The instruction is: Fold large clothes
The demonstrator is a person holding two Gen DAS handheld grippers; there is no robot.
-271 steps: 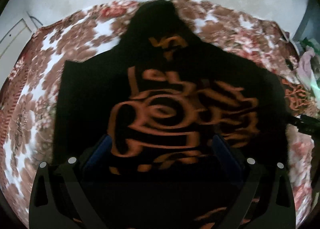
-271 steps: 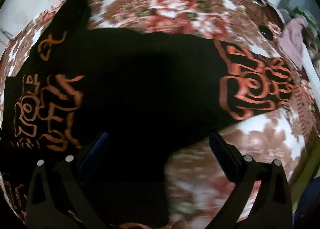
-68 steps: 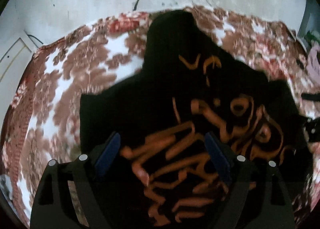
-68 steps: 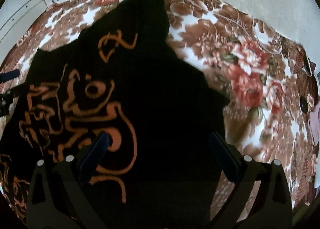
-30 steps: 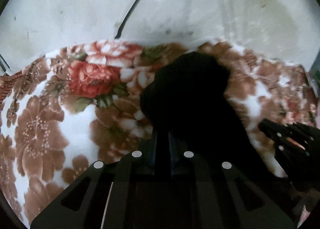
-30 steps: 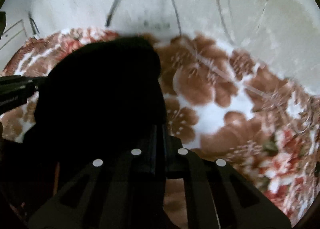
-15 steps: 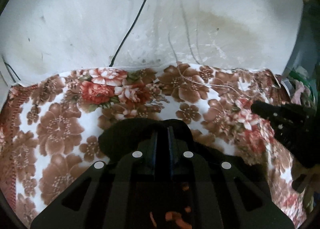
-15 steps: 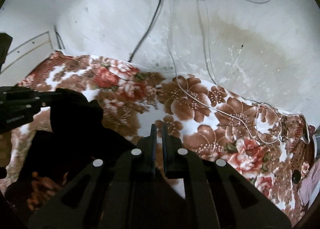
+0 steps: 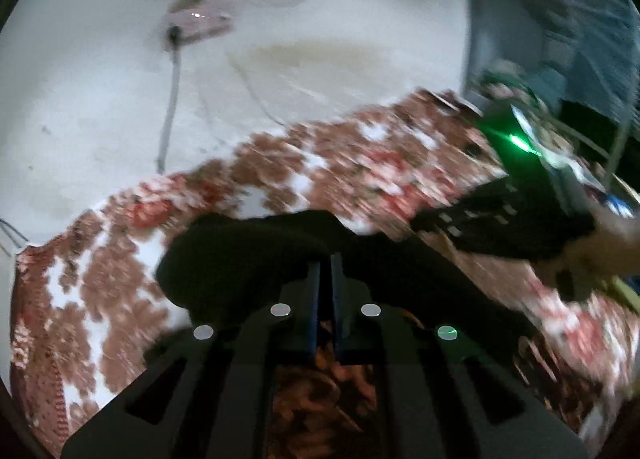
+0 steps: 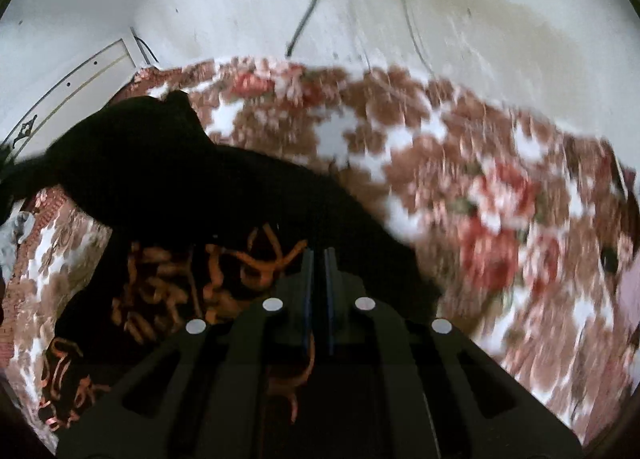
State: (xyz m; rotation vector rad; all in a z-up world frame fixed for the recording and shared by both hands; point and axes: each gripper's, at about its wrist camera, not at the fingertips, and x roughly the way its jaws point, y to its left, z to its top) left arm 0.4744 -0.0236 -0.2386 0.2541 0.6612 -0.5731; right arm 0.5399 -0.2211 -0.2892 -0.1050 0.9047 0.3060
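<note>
A black orange-printed cloth garment is clenched by both the left gripper and the right gripper, its edge stretched between them above the floral-covered bed.

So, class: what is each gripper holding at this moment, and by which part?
Both hold the black garment. The left gripper and the right gripper are each shut on its upper edge; which exact part of the garment cannot be told.
</note>
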